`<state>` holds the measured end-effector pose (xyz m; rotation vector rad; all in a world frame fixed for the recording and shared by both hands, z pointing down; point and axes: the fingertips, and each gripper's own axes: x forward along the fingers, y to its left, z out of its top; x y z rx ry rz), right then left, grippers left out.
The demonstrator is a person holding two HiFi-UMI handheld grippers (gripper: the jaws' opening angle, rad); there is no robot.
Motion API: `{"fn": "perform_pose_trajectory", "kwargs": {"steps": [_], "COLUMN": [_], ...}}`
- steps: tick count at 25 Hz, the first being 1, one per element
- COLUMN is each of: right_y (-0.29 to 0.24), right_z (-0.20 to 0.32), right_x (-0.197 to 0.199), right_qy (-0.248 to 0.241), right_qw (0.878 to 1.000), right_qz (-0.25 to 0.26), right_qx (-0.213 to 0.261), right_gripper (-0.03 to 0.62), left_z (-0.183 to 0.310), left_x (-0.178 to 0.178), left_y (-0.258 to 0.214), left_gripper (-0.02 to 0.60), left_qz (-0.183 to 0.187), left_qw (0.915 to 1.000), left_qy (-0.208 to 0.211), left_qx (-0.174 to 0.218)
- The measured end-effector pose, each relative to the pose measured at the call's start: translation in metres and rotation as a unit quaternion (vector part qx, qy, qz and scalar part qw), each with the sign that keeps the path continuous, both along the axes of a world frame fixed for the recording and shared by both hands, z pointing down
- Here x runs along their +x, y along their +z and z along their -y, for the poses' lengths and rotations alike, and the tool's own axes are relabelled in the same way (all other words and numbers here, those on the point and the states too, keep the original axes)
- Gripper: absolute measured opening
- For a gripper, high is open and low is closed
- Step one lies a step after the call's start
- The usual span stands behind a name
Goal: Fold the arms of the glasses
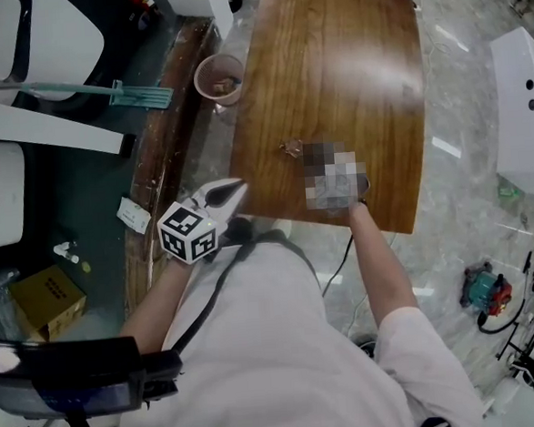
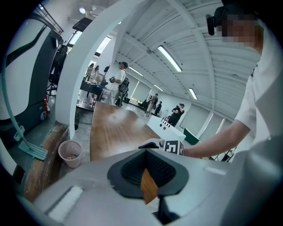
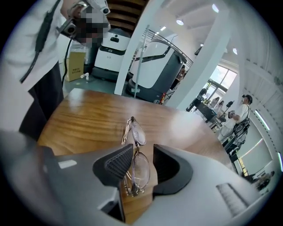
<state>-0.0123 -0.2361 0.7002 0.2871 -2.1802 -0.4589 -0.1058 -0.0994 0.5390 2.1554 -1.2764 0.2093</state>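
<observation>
Thin metal-framed glasses (image 1: 292,149) lie on the brown wooden table (image 1: 347,56), close to its near edge. In the right gripper view the glasses (image 3: 132,132) rest flat on the wood with their arms folded against the frame. My right gripper (image 3: 142,161) is open, and the nearer lens sits between its ribbed pads (image 3: 116,164) without touching them. A mosaic patch covers most of that gripper (image 1: 316,162) in the head view. My left gripper (image 1: 238,190) hovers at the table's near left corner, shut and holding nothing. Its own view shows the closed jaws (image 2: 148,176).
A pink wastebasket (image 1: 219,79) stands on the floor left of the table. A green-handled floor tool (image 1: 140,94) and a cardboard box (image 1: 47,301) lie further left. A white unit (image 1: 524,112) stands on the floor at right. Several people stand beyond the table's far end (image 2: 119,84).
</observation>
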Motion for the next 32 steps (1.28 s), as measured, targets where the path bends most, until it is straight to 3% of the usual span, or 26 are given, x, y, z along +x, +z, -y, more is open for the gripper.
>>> {"fn": "perform_pose_trajectory", "kwargs": {"steps": [6,11,18,25,32], "right_y": [-0.035,-0.082,-0.153,-0.218,-0.239], "right_z": [-0.004,-0.024,-0.047,-0.064,-0.081], "right_x": [0.003,0.007,0.026,0.061,0.084], "right_qy": [0.051,0.122,0.215,0.295,0.334], "right_qw": [0.997,0.977,0.926,0.852,0.824], "right_qz": [0.060,0.163,0.294,0.422,0.451], "right_qx": [-0.016,-0.067,-0.103,-0.094,-0.081], "right_gripper": [0.128,0.051,0.017,0.008,0.008], "left_z": [0.009,0.024,0.049,0.061,0.058], "left_x": [0.005,0.021,0.049,0.080,0.103], "left_y": [-0.012,-0.026,-0.058,-0.080,-0.090], "left_gripper": [0.005,0.005,0.005,0.005,0.005], "left_qz": [-0.006,-0.017,-0.031,-0.048,-0.053], "left_qw": [0.9994,0.9967,0.9877,0.9770,0.9702], "left_qy": [0.026,0.065,0.127,0.174,0.204], "left_qx": [0.021,0.045,0.085,0.113,0.120]}}
